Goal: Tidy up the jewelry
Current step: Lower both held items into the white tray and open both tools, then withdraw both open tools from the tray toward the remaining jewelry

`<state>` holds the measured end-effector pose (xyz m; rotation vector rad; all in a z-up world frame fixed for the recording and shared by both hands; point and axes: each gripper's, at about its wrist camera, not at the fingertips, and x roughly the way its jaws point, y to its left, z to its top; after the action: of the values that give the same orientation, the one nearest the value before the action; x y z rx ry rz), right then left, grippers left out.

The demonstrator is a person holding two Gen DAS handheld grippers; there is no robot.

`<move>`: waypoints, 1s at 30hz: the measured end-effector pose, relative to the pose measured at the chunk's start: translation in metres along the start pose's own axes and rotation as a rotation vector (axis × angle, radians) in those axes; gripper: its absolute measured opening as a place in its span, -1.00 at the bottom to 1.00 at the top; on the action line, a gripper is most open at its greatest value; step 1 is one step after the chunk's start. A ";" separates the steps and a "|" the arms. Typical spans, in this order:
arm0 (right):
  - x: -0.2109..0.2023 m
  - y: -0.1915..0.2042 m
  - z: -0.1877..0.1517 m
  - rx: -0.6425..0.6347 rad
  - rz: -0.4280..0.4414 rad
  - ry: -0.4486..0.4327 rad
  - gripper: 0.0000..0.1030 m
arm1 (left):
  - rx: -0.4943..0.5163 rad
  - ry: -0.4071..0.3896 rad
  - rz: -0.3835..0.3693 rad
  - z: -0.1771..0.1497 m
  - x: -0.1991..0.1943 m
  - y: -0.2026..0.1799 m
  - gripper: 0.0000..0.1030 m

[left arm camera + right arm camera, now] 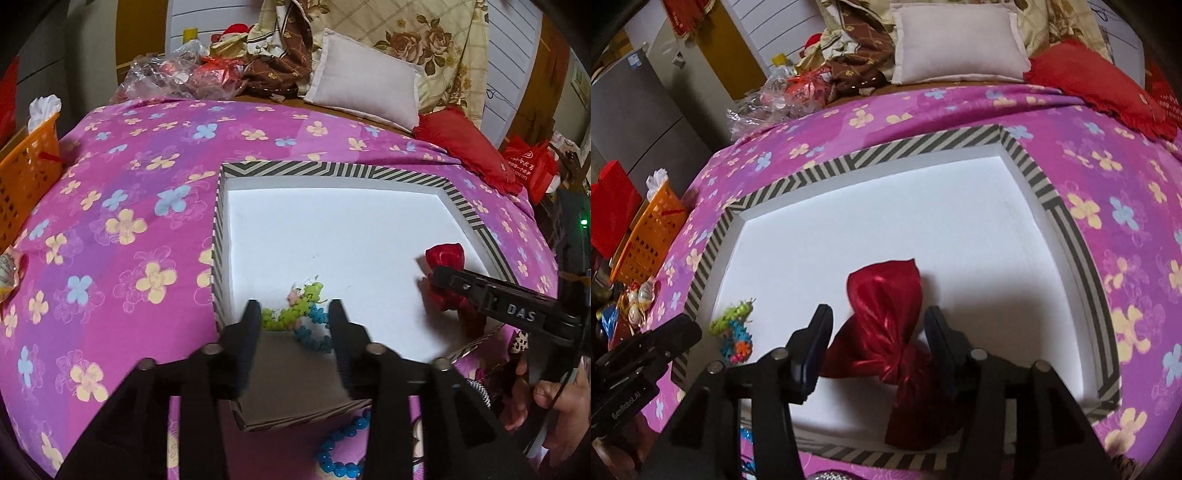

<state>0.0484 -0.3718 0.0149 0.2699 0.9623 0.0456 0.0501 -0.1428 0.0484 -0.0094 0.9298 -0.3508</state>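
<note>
A shallow white box with a striped black-and-white rim [332, 169] [871, 152] lies on the pink flowered bedspread. Green and blue bead bracelets [299, 317] [735, 328] lie in its near left corner. My left gripper [294, 321] is open over the box's near edge, its fingers either side of the bracelets. A red satin bow [886, 332] [445, 275] lies in the box at the right. My right gripper [878, 332] is open with the bow between its fingers. A blue bead bracelet [341, 448] lies on the bedspread outside the box's near edge.
An orange basket [26, 177] [650, 236] stands at the bed's left edge. A white pillow [364, 83], a red cushion [465, 144], clothes and plastic bags lie at the far end. Wrapped sweets [641, 301] lie near the basket.
</note>
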 end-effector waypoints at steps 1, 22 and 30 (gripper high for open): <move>-0.002 0.000 -0.001 0.001 0.002 -0.003 0.11 | 0.001 0.001 0.002 0.000 0.000 0.000 -0.30; -0.064 0.023 -0.013 -0.048 0.010 -0.126 0.39 | -0.011 -0.077 0.001 -0.007 -0.036 -0.001 -0.04; -0.092 0.033 -0.035 -0.059 0.019 -0.143 0.44 | 0.022 -0.144 0.007 -0.017 -0.069 -0.009 -0.04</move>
<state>-0.0297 -0.3469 0.0782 0.2248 0.8148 0.0707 -0.0033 -0.1285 0.0939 -0.0115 0.7833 -0.3490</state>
